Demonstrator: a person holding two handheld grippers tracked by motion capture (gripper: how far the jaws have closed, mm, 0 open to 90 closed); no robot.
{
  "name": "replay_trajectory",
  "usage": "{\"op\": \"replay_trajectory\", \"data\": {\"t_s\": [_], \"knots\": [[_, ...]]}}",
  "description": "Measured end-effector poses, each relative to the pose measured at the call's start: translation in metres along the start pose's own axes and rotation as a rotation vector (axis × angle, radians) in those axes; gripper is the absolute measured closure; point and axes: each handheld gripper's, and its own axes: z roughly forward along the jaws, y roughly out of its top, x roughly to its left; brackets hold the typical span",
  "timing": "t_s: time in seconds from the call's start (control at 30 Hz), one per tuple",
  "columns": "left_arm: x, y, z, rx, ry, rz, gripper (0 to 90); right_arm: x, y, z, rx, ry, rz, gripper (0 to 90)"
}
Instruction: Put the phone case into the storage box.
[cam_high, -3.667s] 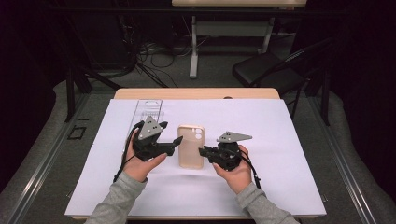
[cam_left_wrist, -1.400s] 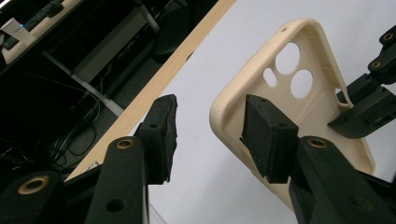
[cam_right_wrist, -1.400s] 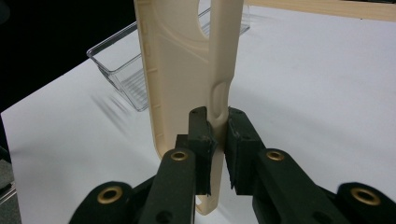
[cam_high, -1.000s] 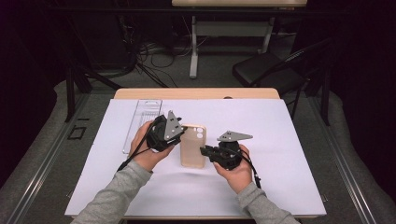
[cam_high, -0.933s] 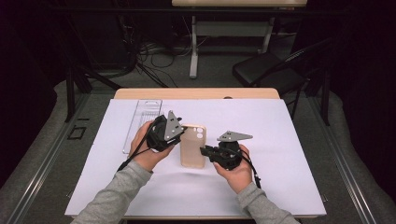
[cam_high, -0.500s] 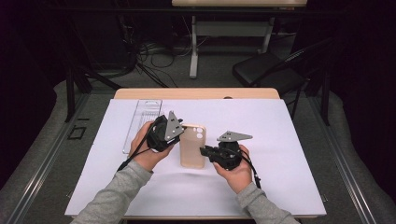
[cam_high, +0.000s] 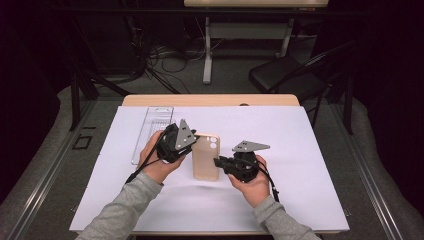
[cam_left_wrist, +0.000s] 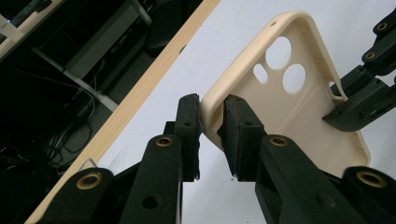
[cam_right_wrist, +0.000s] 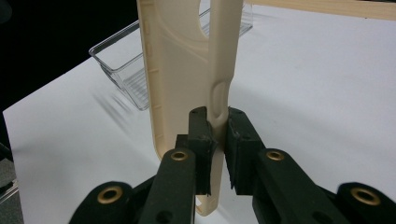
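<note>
A cream phone case is held at the middle of the white table sheet, its hollow side and camera holes facing up. My left gripper is shut on the rim at the case's far-left corner; the left gripper view shows both pads pinching that corner of the case. My right gripper is shut on the case's right side wall. In the right gripper view the case stands edge-on between the jaws. The right gripper appears across the case in the left gripper view.
A clear plastic tray lies on the sheet just left of my left hand, and the same clear tray sits behind the case in the right gripper view. The wooden table edge runs along the back. A dark chair stands beyond.
My left gripper has turned, moved from beside the case's left edge up to its far-left corner, and shut on the rim. The right gripper has kept its grip in place.
</note>
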Motion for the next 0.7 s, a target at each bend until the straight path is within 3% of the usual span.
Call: {"op": "replay_trajectory", "data": {"t_s": [0.7], "knots": [[0.0011, 0.0022, -0.0022, 0.012, -0.004, 0.018, 79.2, 0.0, -0.0001, 0.0003, 0.001, 0.009, 0.008, 81.7]]}}
